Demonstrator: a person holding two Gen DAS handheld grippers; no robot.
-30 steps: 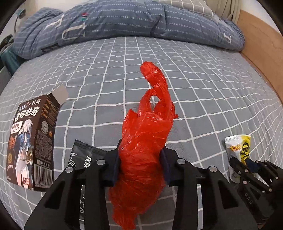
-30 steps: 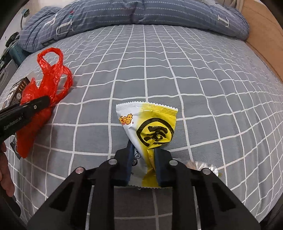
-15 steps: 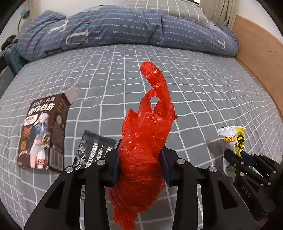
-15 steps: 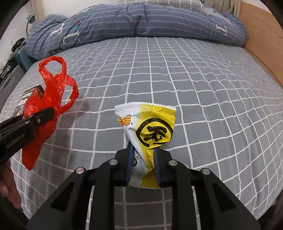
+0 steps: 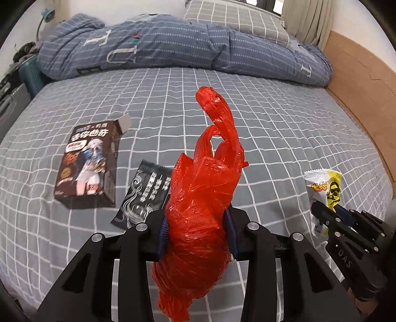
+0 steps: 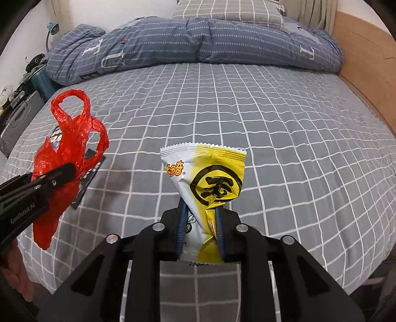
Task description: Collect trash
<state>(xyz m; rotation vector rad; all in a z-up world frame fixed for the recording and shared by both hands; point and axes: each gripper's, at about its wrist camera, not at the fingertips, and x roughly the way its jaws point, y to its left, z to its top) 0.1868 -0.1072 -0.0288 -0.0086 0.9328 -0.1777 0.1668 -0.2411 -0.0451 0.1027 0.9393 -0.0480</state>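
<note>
My left gripper (image 5: 196,231) is shut on a crumpled red plastic bag (image 5: 205,188), held up above the bed with its handles pointing away. The right wrist view shows the same red bag (image 6: 66,158) at the left, clamped by the left gripper (image 6: 57,177). My right gripper (image 6: 200,228) is shut on a yellow and white snack packet (image 6: 210,180), lifted off the sheet. That packet (image 5: 324,188) and the right gripper (image 5: 331,215) appear at the right of the left wrist view. A dark snack box (image 5: 91,163) and a black wrapper (image 5: 146,195) lie flat on the bed.
The bed has a grey checked sheet (image 5: 272,128). A rolled blue duvet (image 5: 173,47) and a checked pillow (image 5: 235,19) lie at its far end. A wooden bed frame (image 5: 358,79) runs along the right side. Boxes and clutter (image 6: 22,104) stand beside the bed on the left.
Both grippers have risen and pulled back from the sheet with the red bag and the snack packet still clamped. The box and black wrapper now show fully, farther below.
</note>
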